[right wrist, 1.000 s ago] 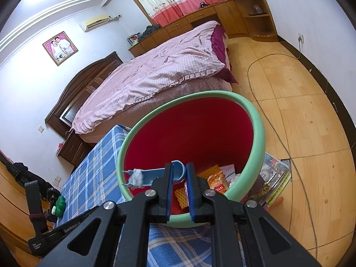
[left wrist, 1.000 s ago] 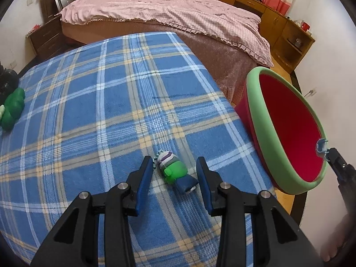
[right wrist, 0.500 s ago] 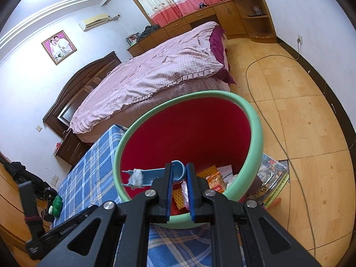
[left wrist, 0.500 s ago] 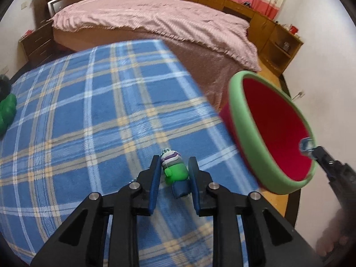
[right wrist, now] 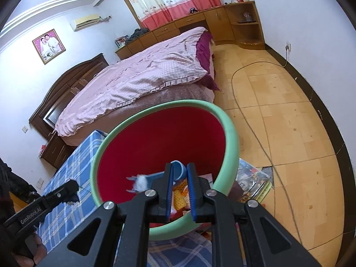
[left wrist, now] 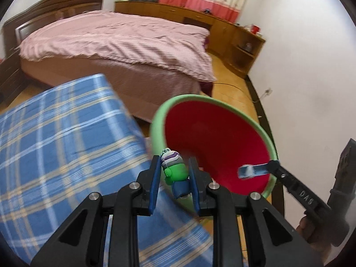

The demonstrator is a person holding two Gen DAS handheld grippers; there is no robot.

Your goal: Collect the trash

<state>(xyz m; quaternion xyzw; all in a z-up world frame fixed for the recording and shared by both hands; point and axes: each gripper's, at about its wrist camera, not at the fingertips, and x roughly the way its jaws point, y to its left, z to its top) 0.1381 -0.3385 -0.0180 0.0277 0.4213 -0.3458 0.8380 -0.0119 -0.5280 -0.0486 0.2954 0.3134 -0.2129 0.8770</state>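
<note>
The left tool grips a small green toy figure at the near rim of the red, green-rimmed bin, wrappers already inside, while the right tool clamps its blue clip handle.

A round plastic bin has a mint-green rim and red inside. At nine o'clock of it, a cloth shows blue, white and tan plaid. The bedspread is pale pink.
</note>
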